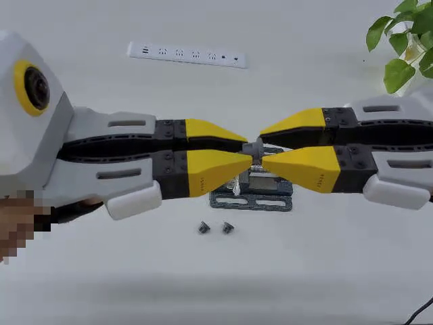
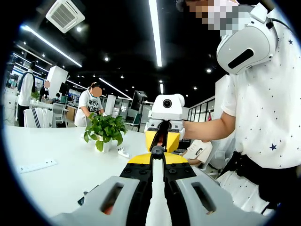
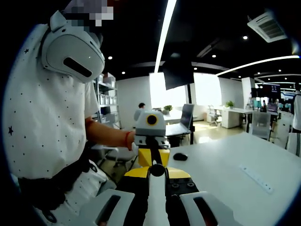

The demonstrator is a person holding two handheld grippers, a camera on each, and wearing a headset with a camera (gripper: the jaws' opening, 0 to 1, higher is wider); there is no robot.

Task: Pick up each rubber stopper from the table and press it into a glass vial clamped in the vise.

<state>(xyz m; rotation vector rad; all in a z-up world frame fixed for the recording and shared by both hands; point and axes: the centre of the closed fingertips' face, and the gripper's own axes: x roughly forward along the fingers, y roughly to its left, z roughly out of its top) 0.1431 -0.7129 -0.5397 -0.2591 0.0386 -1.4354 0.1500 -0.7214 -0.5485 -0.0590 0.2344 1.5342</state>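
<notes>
My left gripper comes in from the left and my right gripper from the right, meeting tip to tip. A small grey rubber stopper sits between the two sets of tips, and both pairs of jaws look shut on it. The stopper sits at the jaw tips in the left gripper view, and likewise the stopper in the right gripper view. Below them, partly hidden, is the dark vise holding a clear glass vial. Two more stoppers lie on the table in front of it.
A white power strip lies at the back of the white table. A green plant stands at the back right corner. A dark cable enters at the front right. The person stands close behind both grippers.
</notes>
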